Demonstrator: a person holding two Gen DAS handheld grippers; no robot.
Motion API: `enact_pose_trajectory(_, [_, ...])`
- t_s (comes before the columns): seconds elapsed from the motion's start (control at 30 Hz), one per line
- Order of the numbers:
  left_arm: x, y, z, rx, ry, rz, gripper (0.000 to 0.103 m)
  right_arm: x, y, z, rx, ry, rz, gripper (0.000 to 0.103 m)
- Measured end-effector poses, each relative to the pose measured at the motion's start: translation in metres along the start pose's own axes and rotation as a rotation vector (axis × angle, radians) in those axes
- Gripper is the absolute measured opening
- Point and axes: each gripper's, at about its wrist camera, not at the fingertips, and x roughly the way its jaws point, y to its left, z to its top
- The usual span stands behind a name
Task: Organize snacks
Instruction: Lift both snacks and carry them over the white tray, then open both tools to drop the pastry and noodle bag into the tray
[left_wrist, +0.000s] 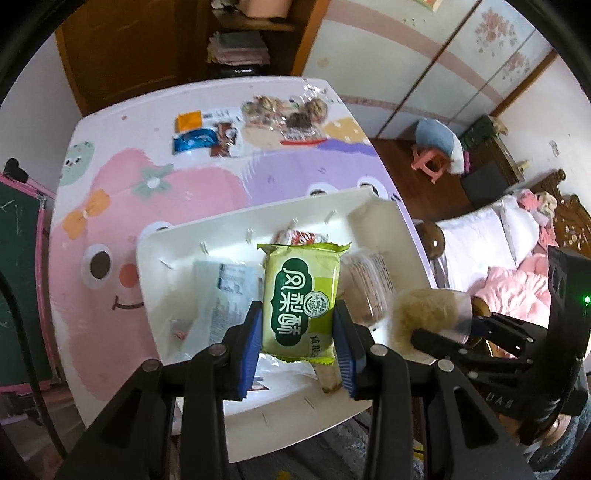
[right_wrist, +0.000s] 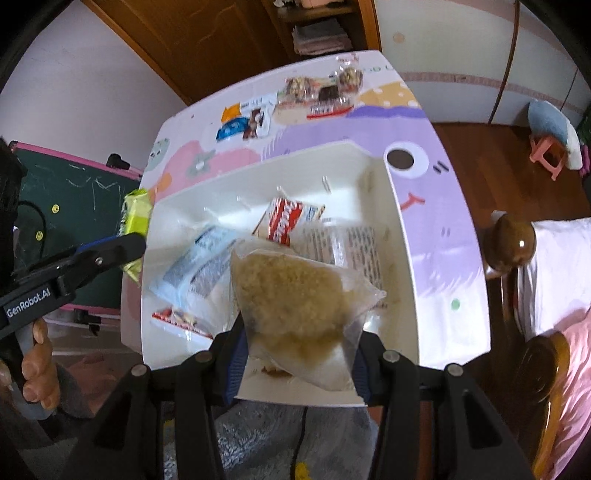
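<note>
1. Hanging over the white bin (left_wrist: 162, 254), which sits on the cartoon-printed counter (left_wrist: 155, 184) beside a bed (left_wrist: 491, 251), both packets are held just above its open cavity.
2. The left claw (left_wrist: 298, 339) is clamped on a green pastry pack (left_wrist: 301, 295), long axis along the fingers.
3. The right claw (right_wrist: 299, 354) is closed on a clear bag of crumbly snack (right_wrist: 291, 295), nearer the bin's near wall.
</note>
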Motion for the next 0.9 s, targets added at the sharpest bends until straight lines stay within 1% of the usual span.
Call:
enact_pose_trajectory(0.3, [0.031, -0.016, -0.006, 0.035, 0.059, -0.001, 0.035, 0.015, -0.008, -0.018, 0.035, 0.041, -0.012, 0.048])
enact_pose_trajectory(0.53, [0.061, -0.025, -0.008, 0.067, 0.102, 0.03, 0.035, 0.027, -0.007, -0.027, 0.006, 0.04, -0.086, 0.048])
enact_pose_trajectory(0.67, [0.073, -0.028, -0.008, 0.077, 0.124, 0.044, 0.035, 0.033, -0.008, -0.029, 0.007, 0.052, -0.067, 0.048])
enact_pose_trajectory(0.9, [0.089, -0.033, -0.008, 0.094, 0.149, 0.069, 0.035, 0.042, -0.003, -0.03, -0.03, 0.06, -0.091, 0.049])
